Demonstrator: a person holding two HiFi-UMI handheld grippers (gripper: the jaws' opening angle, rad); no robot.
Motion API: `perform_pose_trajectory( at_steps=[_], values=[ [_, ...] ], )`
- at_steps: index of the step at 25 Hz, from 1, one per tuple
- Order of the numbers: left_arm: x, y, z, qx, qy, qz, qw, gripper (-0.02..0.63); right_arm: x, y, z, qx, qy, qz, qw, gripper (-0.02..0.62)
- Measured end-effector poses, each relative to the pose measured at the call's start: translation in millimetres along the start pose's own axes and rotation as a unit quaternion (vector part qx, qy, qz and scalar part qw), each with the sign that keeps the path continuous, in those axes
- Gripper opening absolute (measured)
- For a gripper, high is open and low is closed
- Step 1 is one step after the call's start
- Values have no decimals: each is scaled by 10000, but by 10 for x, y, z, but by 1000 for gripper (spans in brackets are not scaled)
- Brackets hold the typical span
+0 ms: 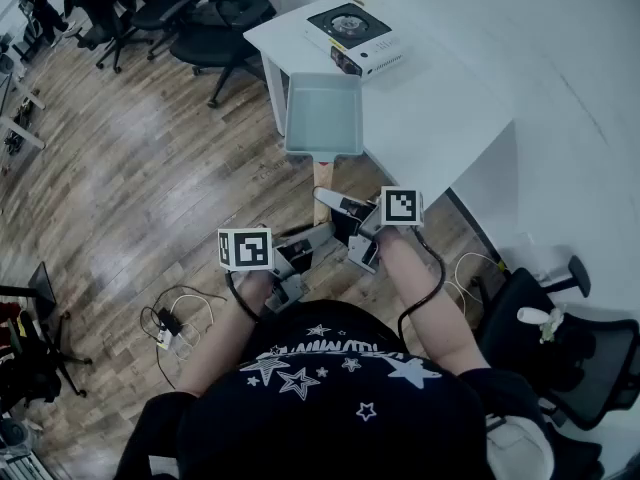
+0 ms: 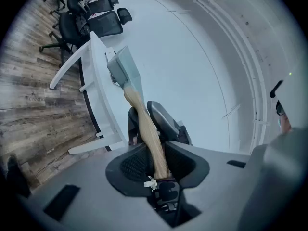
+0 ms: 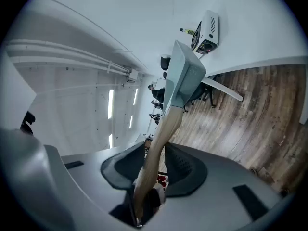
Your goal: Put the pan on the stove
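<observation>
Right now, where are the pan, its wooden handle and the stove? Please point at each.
pan [image 1: 323,118]: head view, the flat inner bottom.
wooden handle [image 2: 145,128]: left gripper view, the middle of its length.
stove [image 1: 348,24]: head view, the round burner on top.

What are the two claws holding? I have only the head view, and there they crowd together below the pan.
Observer: The left claw is shut on the wooden handle, near its end.
Operator: And the right one?
Observer: The right claw is shut on that same handle.
Operator: Which grips closer to the pan?
Observer: The right, it seems: the left gripper view shows it further up the handle, toward the pan.
</observation>
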State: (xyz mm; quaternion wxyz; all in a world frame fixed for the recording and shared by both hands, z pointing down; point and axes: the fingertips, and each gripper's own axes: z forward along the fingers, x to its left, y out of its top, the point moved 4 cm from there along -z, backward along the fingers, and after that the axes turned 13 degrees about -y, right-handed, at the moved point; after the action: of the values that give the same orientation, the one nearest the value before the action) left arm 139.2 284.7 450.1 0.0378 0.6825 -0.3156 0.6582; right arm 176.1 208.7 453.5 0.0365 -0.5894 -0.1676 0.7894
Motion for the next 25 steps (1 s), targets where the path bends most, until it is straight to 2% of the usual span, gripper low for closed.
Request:
perform_pose_trajectory(
  at_steps=[8,12,18,25],
  values=[
    [41,-25,11,1,20,-79,10000,118,-83,13,-2,10,8,-172,9999,132],
    [60,-30,13,-3,25,-100,9999,120,-122,-4,-10,36,-94,-34,9999,132],
    [82,-29,-27,32,20,-105,9999,120,-120,-15,27,85,-54,-212,9997,135],
    [154,277,-219,102,-47,-67,9999,120,-44,112,342,-15,-88,-223,9997,137]
  ],
)
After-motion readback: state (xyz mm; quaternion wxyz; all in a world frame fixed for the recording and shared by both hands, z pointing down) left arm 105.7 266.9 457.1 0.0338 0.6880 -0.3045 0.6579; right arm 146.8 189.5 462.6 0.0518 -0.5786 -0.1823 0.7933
